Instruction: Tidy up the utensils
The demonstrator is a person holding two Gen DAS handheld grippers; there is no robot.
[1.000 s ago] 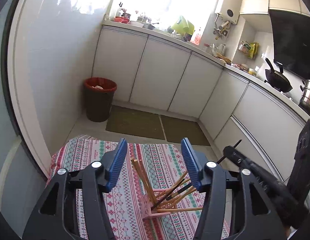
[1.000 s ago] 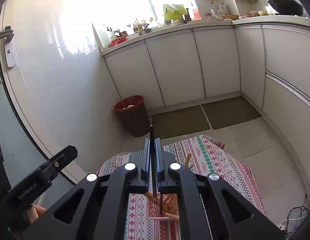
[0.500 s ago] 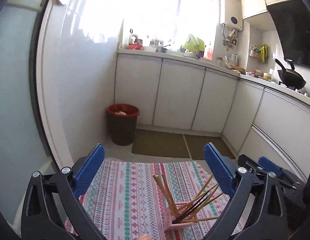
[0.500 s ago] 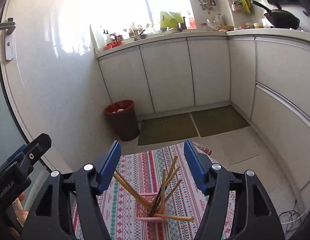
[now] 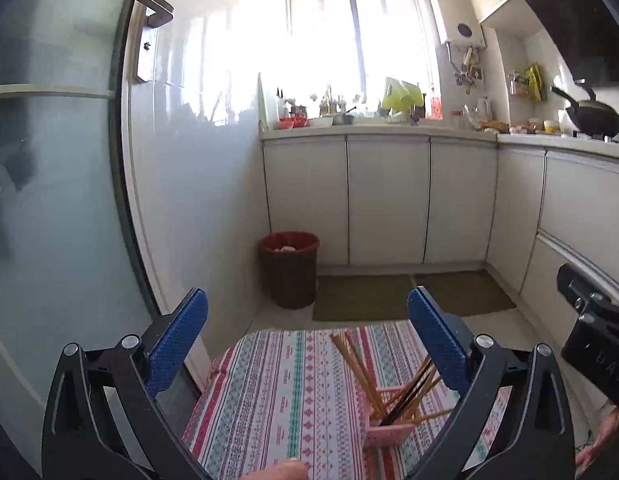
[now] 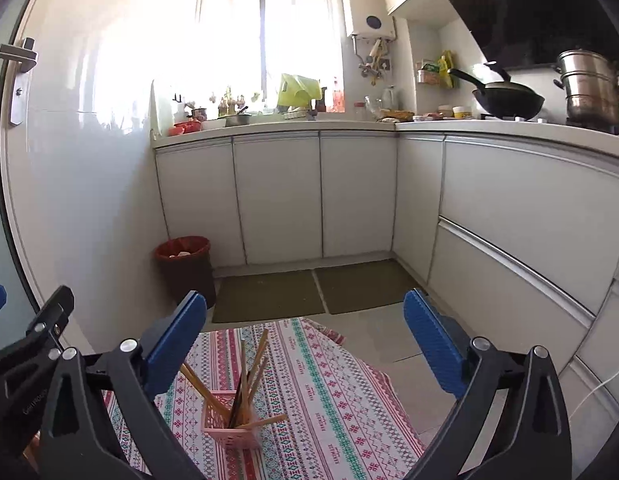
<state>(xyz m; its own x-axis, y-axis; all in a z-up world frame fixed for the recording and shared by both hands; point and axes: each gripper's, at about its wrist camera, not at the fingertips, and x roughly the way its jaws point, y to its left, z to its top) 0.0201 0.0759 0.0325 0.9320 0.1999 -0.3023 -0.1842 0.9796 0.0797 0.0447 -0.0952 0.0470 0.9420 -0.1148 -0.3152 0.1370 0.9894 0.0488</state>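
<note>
**Two grippers spread, nothing held**

Both grippers were seen held above the tabletop [image 5: 277,392], jaws wide apart. Left gripper [image 5: 307,340]: blue pads spread, nothing pinched between them. Right gripper [image 6: 305,340]: same, pads spread, nothing gripped.

Pink slotted holder [image 6: 229,420] was seen upright on the patterned tablecloth [image 6: 329,392], low in the right wrist view near the left finger. In the left wrist view the holder [image 5: 385,428] was placed toward the right finger. Wooden chopsticks [image 6: 257,360] were fanned out of it at mixed angles; one dark chopstick [image 5: 405,400] was leaned among them. One wooden stick was laid nearly flat across the rim.

Red-lined bin [image 5: 287,272] was noted on the floor beyond.
</note>
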